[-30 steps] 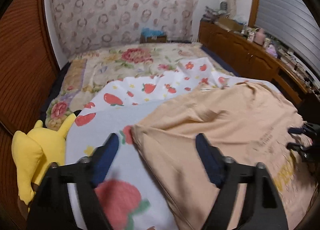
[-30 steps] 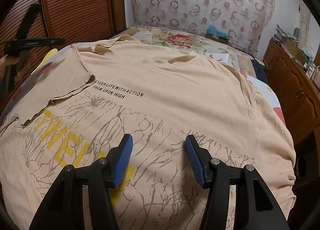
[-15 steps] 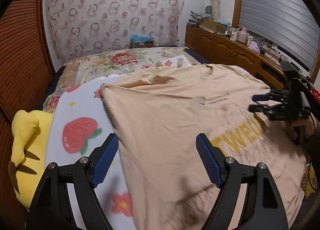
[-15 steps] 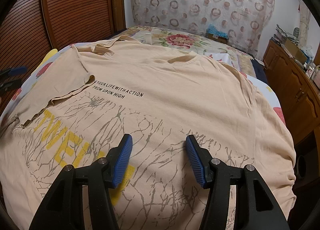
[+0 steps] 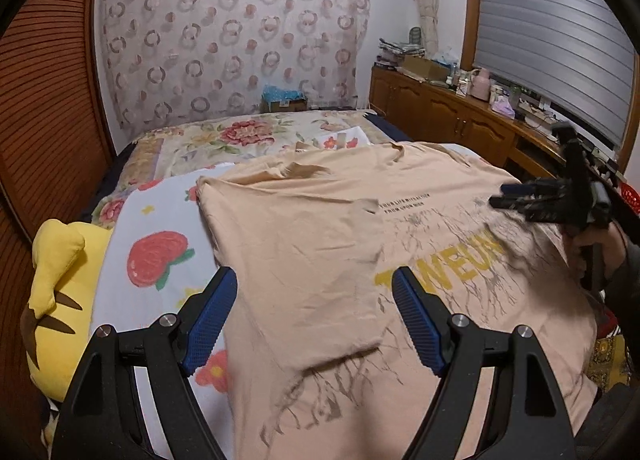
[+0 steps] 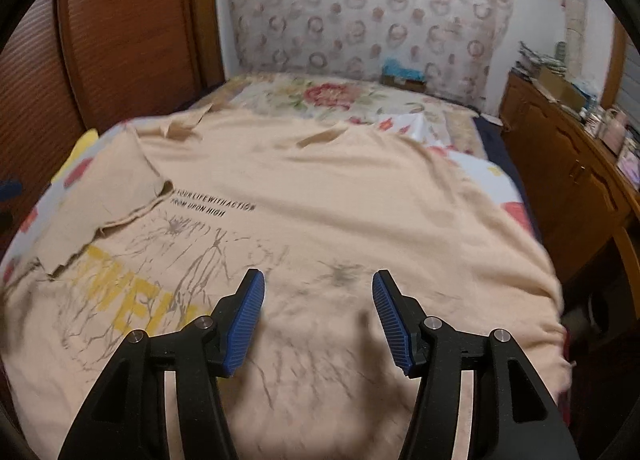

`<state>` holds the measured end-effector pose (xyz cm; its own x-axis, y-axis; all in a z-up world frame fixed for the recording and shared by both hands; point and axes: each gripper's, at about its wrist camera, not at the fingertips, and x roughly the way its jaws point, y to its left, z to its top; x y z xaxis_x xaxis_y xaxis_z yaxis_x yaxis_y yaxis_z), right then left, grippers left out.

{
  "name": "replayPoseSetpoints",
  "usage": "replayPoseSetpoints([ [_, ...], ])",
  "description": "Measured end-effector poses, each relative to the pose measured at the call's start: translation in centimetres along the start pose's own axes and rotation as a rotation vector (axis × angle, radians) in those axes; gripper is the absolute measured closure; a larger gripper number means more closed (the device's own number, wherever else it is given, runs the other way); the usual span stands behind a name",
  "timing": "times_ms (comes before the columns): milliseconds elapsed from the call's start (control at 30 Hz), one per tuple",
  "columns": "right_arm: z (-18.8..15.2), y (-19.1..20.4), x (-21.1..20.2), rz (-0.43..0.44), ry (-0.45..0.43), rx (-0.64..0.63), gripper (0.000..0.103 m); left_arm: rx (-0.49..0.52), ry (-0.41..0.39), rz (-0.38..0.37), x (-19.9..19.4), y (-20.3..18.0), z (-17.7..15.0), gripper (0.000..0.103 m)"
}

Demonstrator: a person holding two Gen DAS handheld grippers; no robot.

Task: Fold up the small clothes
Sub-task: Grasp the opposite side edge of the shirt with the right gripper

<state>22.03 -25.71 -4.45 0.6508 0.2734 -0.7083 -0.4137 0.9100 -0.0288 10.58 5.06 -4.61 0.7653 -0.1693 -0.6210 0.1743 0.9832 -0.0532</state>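
A: Item one, the peach T-shirt: where is it lying?

B: It is lying spread print-up across the strawberry sheet on the bed, its left side folded in over the yellow lettering.

A: Left gripper?

B: It is hovering above the folded side with its blue pads wide apart, grasping nothing.

A: Right gripper?

B: It is hanging over the printed front with its fingers released and nothing between them. In the left view it is showing at the far right edge, blurred.

A: Other entries?

B: A yellow plush toy is sitting just beside the sheet's left edge; a wooden cabinet is standing along the right wall.
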Motion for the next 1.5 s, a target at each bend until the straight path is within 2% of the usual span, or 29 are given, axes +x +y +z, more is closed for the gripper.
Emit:
replayPoseSetpoints([
  [200, -2.2, -3.3, -4.8, -0.035, -0.065, 0.040, 0.045, 0.012, -0.029, 0.016, -1.3, -1.4, -0.6, 0.023],
  [367, -5.2, -7.5, -6.3, -0.097, -0.066, 0.124, 0.045, 0.009, -0.033, 0.010, -1.8, -2.4, -1.2, 0.023],
  [467, -6.5, -9.6, -6.2, -0.122, -0.047, 0.176, 0.045, 0.005, -0.029, 0.006, -1.9, -3.0, -1.5, 0.023],
  [633, -7.0, -11.0, -5.1, -0.148, -0.006, 0.221, 0.045, 0.005, -0.039, -0.001, -2.3, -4.2, -1.8, 0.023],
  [800, -6.0, -11.9, -3.4, -0.117, 0.033, 0.283, 0.046, 0.006, -0.050, -0.015, -2.5, -5.3, -1.8, 0.023],
  [867, -5.7, -12.7, -2.9, -0.124, 0.051, 0.323, 0.049, 0.009, -0.048, -0.018, -2.4, -5.6, -1.9, 0.023],
  [967, -5.6, -13.7, -3.1, -0.086, 0.056, 0.350, 0.061, 0.015, -0.048, -0.021, -2.5, -5.9, -1.9, 0.023],
  [1000, -5.6, -13.9, -3.1, -0.075, 0.056, 0.352, 0.066, 0.015, -0.049, -0.020, -2.5, -5.9, -1.9, 0.023],
  [1033, -5.5, -14.0, -3.1, -0.064, 0.055, 0.351, 0.078, 0.014, -0.049, -0.020, -2.5, -6.0, -1.9, 0.023],
  [1067, -5.4, -13.9, -3.1, -0.053, 0.052, 0.345, 0.082, 0.012, -0.050, -0.020, -2.5, -6.0, -1.9, 0.023],
  [1133, -5.3, -14.0, -3.2, -0.062, 0.040, 0.329, 0.098, 0.010, -0.049, -0.019, -2.6, -6.0, -1.9, 0.023],
  [1300, -5.2, -13.9, -3.6, -0.120, -0.011, 0.276, 0.101, 0.000, -0.053, -0.013, -2.7, -6.1, -2.1, 0.023],
  [1500, -3.7, -11.8, -6.0, -0.089, -0.120, 0.223, 0.101, -0.007, -0.043, -0.013, -2.3, -6.3, -2.4, 0.023],
])
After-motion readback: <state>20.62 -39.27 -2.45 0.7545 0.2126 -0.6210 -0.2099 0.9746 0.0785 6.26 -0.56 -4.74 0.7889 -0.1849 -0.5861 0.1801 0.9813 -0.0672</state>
